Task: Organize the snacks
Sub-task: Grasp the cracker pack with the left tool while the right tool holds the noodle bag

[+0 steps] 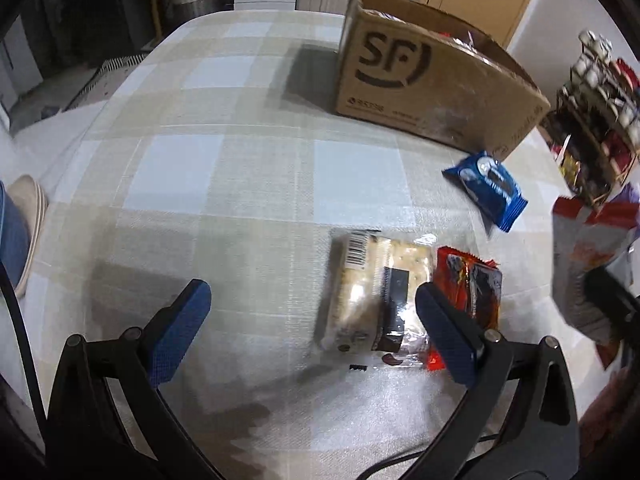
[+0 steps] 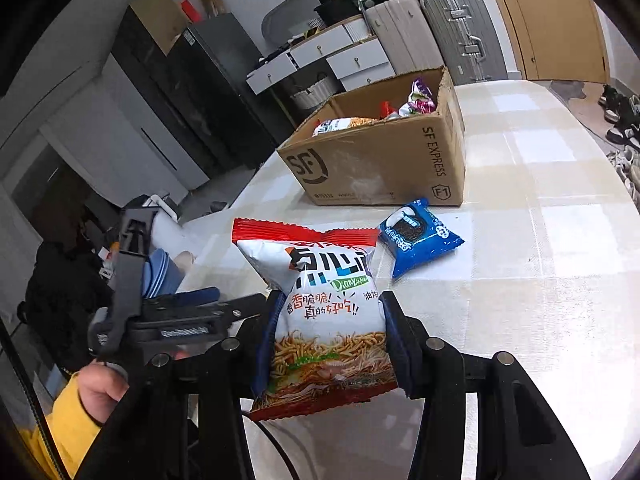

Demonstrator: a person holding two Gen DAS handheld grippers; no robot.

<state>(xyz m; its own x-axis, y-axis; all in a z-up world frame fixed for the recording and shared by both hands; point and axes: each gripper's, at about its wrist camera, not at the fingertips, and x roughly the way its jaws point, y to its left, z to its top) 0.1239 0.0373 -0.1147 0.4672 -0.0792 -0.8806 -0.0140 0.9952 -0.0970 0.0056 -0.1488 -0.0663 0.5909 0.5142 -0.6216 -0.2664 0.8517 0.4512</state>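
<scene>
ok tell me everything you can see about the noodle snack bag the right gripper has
The noodle snack bag is a puffy, glossy plastic pouch, white in the middle with red crimped seals at top and bottom. It carries large dark and blue characters, red slogan text, and a picture of fried noodle strands lower down. The right gripper pinches it at its sides, denting its waist, and holds it upright, clear of the checked tablecloth. It also shows at the right edge of the left wrist view.
</scene>
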